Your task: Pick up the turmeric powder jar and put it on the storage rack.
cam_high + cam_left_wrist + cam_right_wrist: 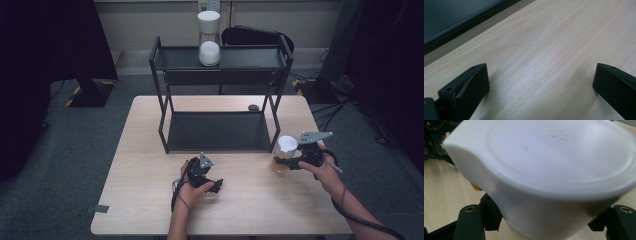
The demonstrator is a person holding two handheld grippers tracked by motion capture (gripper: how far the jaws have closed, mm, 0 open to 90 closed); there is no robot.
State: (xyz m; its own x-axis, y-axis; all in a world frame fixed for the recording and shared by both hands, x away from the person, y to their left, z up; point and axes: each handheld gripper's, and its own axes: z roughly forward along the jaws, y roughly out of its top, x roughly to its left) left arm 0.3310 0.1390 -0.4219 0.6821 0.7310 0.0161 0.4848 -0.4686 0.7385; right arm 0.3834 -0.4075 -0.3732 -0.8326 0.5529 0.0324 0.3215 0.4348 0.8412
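Container (pixel 284 153) with a white lid and amber contents, gripped in the right gripper (pixel 294 161) near the table's (pixel 150 200) edge at about 3 o'clock, just beside the near right leg of the black two-tier rack (pixel 220 95). In the right gripper view the white lid (pixel 554 157) looms close above the two black jaws, which press against the container body from either side; the jaws are closed on it, and whether its base rests on the wood cannot be told. The person's right hand (pixel 325 172) holds this gripper from 4 o'clock, a grey three-cornered plate on top and a cable trailing back along the forearm. Left gripper (pixel 212 184) lies low over the table at about 6 o'clock, well apart from the container, held in the left hand (pixel 192 187); in the left gripper view its two jaws stand wide apart over bare light wood with nothing between them. Rack occupies the table's far half toward 12 o'clock; its lower shelf is bare dark metal. A second container (pixel 209 38), tall with a white lid and white contents, stands on the upper shelf at 12 o'clock. A small dark object (pixel 253 107) lies on the table behind the rack at about 1 o'clock.
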